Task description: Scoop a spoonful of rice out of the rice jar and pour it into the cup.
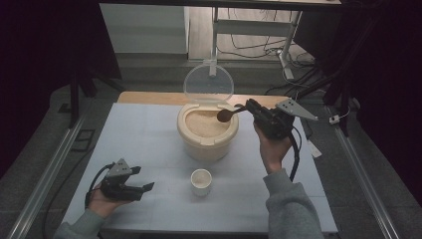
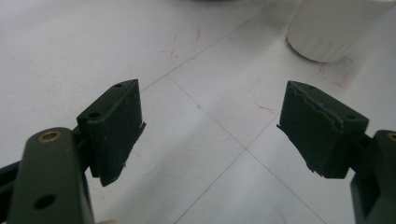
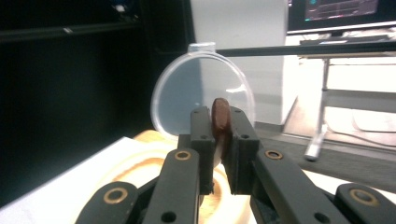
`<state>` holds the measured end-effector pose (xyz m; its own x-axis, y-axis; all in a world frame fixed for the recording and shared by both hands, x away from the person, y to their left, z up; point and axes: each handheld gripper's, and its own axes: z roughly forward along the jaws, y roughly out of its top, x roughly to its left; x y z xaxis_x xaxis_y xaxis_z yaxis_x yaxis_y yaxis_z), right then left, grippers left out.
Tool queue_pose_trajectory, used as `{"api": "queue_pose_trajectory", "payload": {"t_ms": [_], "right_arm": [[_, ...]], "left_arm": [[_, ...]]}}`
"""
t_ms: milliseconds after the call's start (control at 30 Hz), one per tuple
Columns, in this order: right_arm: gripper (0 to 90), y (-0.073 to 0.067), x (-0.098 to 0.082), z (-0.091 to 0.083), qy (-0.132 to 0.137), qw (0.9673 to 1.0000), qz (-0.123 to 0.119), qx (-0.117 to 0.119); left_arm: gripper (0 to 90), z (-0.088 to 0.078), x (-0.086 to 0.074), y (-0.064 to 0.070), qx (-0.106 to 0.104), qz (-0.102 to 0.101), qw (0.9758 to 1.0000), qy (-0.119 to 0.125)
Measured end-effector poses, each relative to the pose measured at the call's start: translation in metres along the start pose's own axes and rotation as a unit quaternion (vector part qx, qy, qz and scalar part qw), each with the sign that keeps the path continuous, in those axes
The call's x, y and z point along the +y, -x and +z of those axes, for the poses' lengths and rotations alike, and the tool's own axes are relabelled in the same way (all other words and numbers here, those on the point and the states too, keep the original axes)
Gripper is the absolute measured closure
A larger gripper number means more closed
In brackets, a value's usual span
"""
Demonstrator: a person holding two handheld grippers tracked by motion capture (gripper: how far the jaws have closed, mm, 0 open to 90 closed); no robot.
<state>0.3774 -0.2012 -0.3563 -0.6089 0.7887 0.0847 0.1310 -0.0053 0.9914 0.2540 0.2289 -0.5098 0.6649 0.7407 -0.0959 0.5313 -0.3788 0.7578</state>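
Holding a wooden spoon (image 1: 227, 115) by its handle, the right gripper (image 1: 247, 107) has its jaws clamped together on it, and the spoon's dark bowl hangs over the pale grain inside the round cream container (image 1: 207, 144) at the middle of the table (image 1: 144, 149). In the right gripper view the spoon (image 3: 219, 119) stands edge-on, pinched between the two black pads (image 3: 201, 135), with the container's clear lid (image 3: 177, 100) tipped up open behind it. In the high view that lid (image 1: 208, 83) stands upright at the far rim of the container. A small white cup (image 1: 201, 181) sits on the table just in front of the container, on the person's side, apart from both grippers. The left gripper (image 1: 143, 179) rests low at the near left of the table in the person's hand, pointing toward the cup, its jaws spread wide with nothing between them; in the left gripper view the two pads (image 2: 116, 126) stand well apart over the bare white surface, with the base of the cup (image 2: 334, 30) at the upper right
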Motion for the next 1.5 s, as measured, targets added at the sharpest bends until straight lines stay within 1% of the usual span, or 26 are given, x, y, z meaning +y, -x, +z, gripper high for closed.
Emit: {"api": "queue_pose_trajectory", "payload": {"t_ms": [133, 200, 333, 433, 500, 600, 700, 800, 867, 1000, 1067, 1200, 1400, 1500], "right_arm": [[82.6, 0.000, -0.003, 0.008, -0.014, 0.9997, -0.015, -0.014], [82.6, -0.001, -0.005, 0.011, -0.023, 0.9993, -0.026, -0.017], [82.6, -0.003, -0.010, 0.016, -0.030, 0.9991, -0.026, -0.015], [82.6, -0.004, -0.014, 0.022, -0.037, 0.9991, -0.016, -0.009], [82.6, -0.004, -0.018, 0.026, -0.041, 0.9991, -0.003, -0.004], [82.6, -0.002, -0.024, 0.032, -0.043, 0.9988, 0.025, 0.002], [82.6, 0.002, -0.030, 0.036, -0.043, 0.9973, 0.058, 0.009], [82.6, 0.007, -0.034, 0.040, -0.043, 0.9945, 0.095, 0.014], [82.3, 0.009, -0.036, 0.041, -0.041, 0.9924, 0.115, 0.016], [82.1, 0.011, -0.036, 0.042, -0.043, 0.9888, 0.142, 0.017], [82.2, 0.013, -0.038, 0.042, -0.048, 0.9859, 0.159, 0.021], [82.0, 0.016, -0.042, 0.042, -0.047, 0.9804, 0.190, 0.022], [82.1, 0.024, -0.049, 0.042, -0.046, 0.9693, 0.241, 0.021], [82.2, 0.028, -0.053, 0.041, -0.047, 0.9627, 0.266, 0.021]], "left_arm": [[21.1, -0.001, 0.000, 0.000, 0.000, -0.001, 1.0000, 0.001], [21.1, 0.000, 0.000, -0.001, 0.000, -0.001, 1.0000, 0.000], [21.1, 0.000, 0.000, -0.001, 0.001, 0.001, 1.0000, -0.001], [21.1, 0.000, 0.000, 0.000, 0.001, 0.001, 1.0000, -0.001], [21.1, 0.000, 0.000, 0.000, 0.000, 0.002, 1.0000, -0.001], [21.1, 0.000, 0.000, 0.000, 0.000, 0.003, 1.0000, -0.001], [21.1, 0.000, 0.000, 0.000, 0.000, 0.003, 1.0000, -0.002], [21.1, 0.000, 0.000, 0.000, -0.001, 0.003, 1.0000, -0.001], [21.1, 0.000, 0.000, 0.000, -0.001, 0.004, 1.0000, -0.002], [20.8, 0.001, 0.001, 0.001, -0.002, 0.005, 1.0000, -0.004], [20.8, 0.001, 0.001, 0.001, -0.001, 0.005, 1.0000, -0.004], [20.8, 0.001, 0.001, 0.001, -0.001, 0.005, 1.0000, -0.003], [20.8, 0.001, 0.001, 0.001, -0.001, 0.006, 1.0000, -0.004], [20.7, 0.001, 0.001, 0.001, -0.001, 0.005, 1.0000, -0.004]]}}
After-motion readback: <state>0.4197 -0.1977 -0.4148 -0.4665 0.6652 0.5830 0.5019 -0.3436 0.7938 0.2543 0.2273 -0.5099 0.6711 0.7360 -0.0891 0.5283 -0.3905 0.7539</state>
